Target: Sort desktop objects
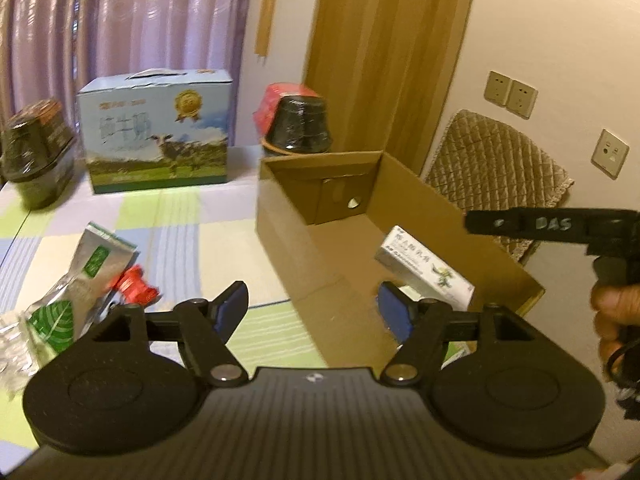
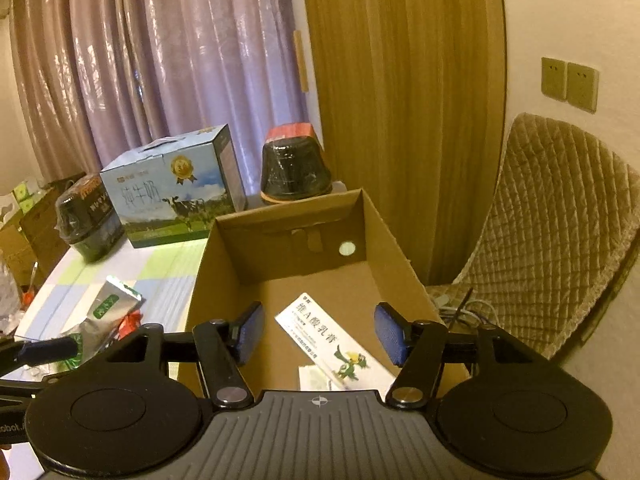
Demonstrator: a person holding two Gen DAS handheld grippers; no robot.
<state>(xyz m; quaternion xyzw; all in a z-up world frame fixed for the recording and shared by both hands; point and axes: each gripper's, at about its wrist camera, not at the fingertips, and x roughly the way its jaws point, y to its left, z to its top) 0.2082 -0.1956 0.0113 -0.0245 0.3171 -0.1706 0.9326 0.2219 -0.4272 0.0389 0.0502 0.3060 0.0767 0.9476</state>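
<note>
Both my grippers, left (image 1: 313, 309) and right (image 2: 319, 330), gape wide, empty. The white ointment carton (image 2: 334, 342) lies inside the open brown cardboard box (image 2: 404, 264); next I'd fetch the silver foil pouch (image 1: 86, 276) on the left.

Two black tubs (image 1: 298, 124), one cardboard box (image 1: 288, 224).

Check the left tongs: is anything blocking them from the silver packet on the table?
Nothing visible does. The left tongs are open, and the silver packet lies to their left on bare tablecloth, outside the cardboard box.
</note>
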